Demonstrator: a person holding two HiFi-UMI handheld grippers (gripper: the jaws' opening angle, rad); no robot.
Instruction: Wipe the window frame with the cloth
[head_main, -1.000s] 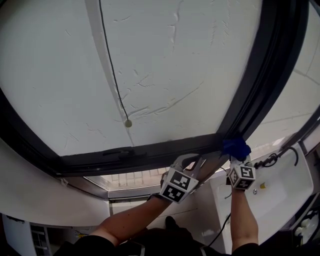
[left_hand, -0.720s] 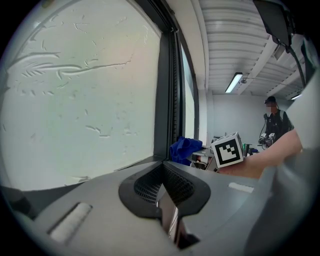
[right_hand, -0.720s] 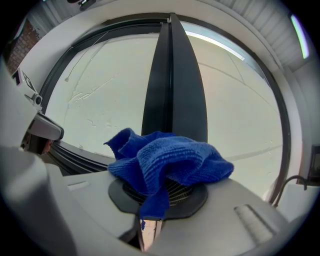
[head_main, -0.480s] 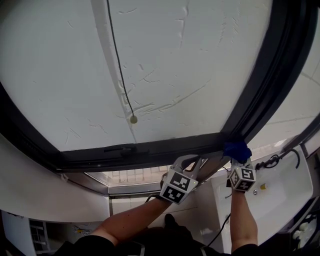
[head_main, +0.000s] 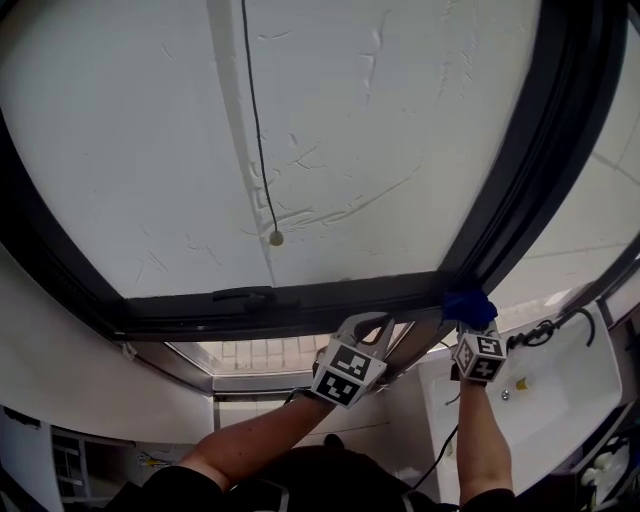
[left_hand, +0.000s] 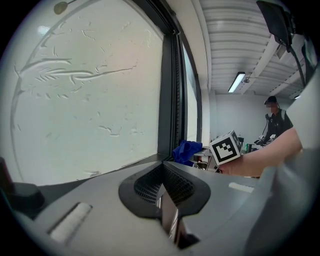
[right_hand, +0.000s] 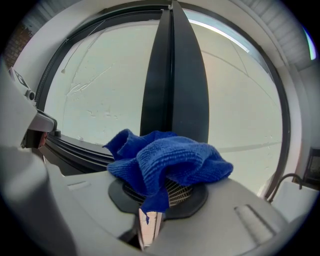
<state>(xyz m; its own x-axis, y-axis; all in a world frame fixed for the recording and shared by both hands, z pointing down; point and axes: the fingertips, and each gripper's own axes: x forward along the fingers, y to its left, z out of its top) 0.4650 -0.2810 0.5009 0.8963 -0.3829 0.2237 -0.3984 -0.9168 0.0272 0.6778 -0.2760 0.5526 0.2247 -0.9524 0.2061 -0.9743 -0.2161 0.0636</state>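
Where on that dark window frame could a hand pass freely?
Free on the black window frame: bottom rail leftwards, upright above the blue knitted cloth. Crowded: their corner, by left hand-held gripper and right hand-held gripper.

A: Cloth?
B: Blue knit cloth (head_main: 470, 303), bunched up. One corner is pinched in the right gripper (right_hand: 150, 220), and the rest flops over its jaws. It touches the frame at the right end.
A: Frame?
B: Window frame (head_main: 300, 305), dark grey, nearly black. The bottom rail runs left to right. The upright post (head_main: 530, 160) rises on the right, starting at the corner where the cloth sits.
A: Cloth flat?
B: No, crumpled, folds sticking up.
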